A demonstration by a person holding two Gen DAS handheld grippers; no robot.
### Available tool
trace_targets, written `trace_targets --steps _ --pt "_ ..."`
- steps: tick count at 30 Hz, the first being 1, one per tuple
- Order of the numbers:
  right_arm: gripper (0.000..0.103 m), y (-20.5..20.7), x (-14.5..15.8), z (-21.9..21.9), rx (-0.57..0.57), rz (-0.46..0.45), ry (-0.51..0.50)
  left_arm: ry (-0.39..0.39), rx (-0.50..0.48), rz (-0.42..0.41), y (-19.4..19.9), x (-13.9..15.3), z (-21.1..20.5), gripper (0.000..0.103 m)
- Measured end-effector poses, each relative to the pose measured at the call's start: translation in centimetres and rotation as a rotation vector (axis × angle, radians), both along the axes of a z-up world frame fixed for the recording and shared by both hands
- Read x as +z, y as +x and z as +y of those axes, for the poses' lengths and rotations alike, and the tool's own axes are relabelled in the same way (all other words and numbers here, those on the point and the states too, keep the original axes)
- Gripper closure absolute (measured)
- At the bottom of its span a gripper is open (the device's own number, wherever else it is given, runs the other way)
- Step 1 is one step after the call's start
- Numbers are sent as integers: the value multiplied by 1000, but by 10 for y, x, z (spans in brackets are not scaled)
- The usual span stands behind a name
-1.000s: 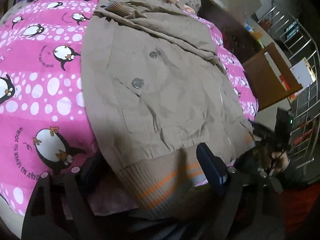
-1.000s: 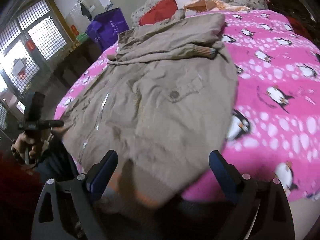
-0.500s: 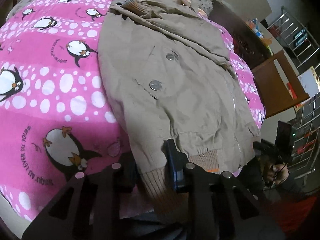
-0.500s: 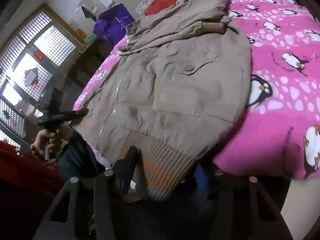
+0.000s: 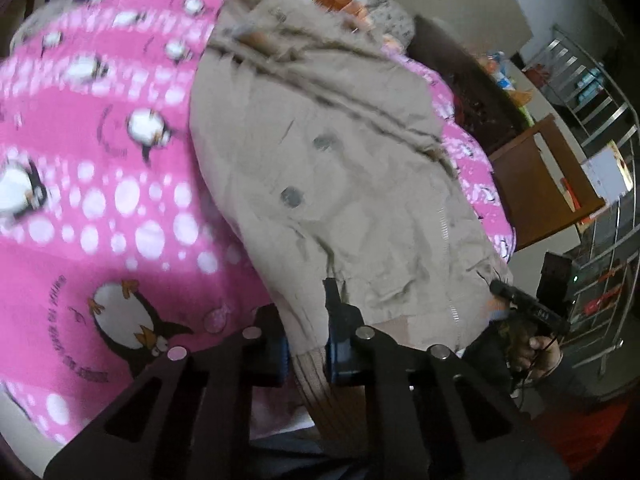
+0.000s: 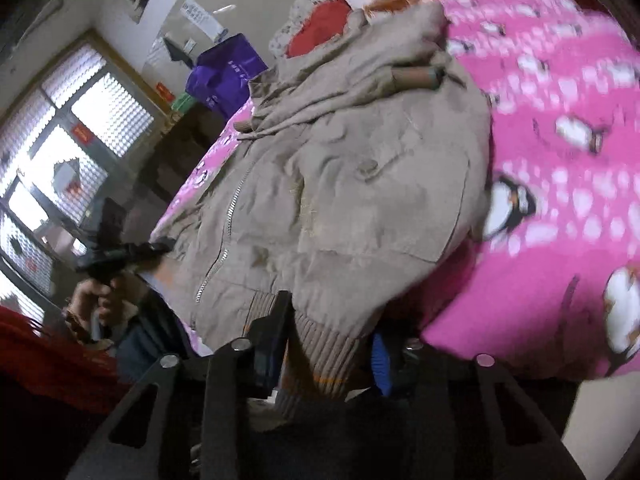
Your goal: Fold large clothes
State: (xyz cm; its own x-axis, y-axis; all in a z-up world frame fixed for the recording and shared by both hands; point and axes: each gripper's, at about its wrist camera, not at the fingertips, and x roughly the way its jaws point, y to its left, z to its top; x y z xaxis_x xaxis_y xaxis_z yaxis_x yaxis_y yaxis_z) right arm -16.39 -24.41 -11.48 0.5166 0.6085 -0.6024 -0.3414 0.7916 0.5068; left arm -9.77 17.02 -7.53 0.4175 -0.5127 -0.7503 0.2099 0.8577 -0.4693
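A large tan jacket (image 5: 344, 168) with buttons, a zipper and a ribbed, orange-striped hem lies front up on a pink penguin blanket (image 5: 104, 216). It also shows in the right wrist view (image 6: 360, 184). My left gripper (image 5: 306, 344) is shut on the ribbed hem at the jacket's near left corner. My right gripper (image 6: 324, 356) is shut on the ribbed hem at the other near corner. Each gripper appears in the other's view, the right one (image 5: 524, 308) and the left one (image 6: 120, 256), both at the hem.
The blanket covers a bed (image 6: 560, 200). Red and orange clothes (image 6: 320, 28) and a purple bag (image 6: 228, 72) sit at the far end. A wooden stand (image 5: 540, 188) and a metal rack (image 5: 600, 160) are to the bed's right. Windows (image 6: 60, 152) are to the left.
Both grippers closed from wide open onto the jacket's ribbed hem. The hem now rises bunched between each pair of fingers, and both views have shifted and blurred.
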Motion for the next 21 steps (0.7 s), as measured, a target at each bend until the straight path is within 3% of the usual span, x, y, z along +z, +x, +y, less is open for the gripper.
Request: trace_targets --steps 5,8,10,16,18,21 --pt "91 -11 51 -14 43 -143 73 -58 16 -133 -12 48 7 92" --pt "92 -24 86 -18 71 -230 67 -116 6 -228 -26 84 14 92" --pt "92 -33 112 -20 75 -291 64 -159 -28 -293 -39 109 14 92" --pt "92 -61 182 -47 59 -462 186 -321 -129 -456 -78 171 16 92" --pt "92 -71 202 -54 76 -517 239 -352 -159 -492 -84 184 14 91" --pt "92 -71 212 -58 86 -528 258 -324 -170 -492 -77 182 8 91"
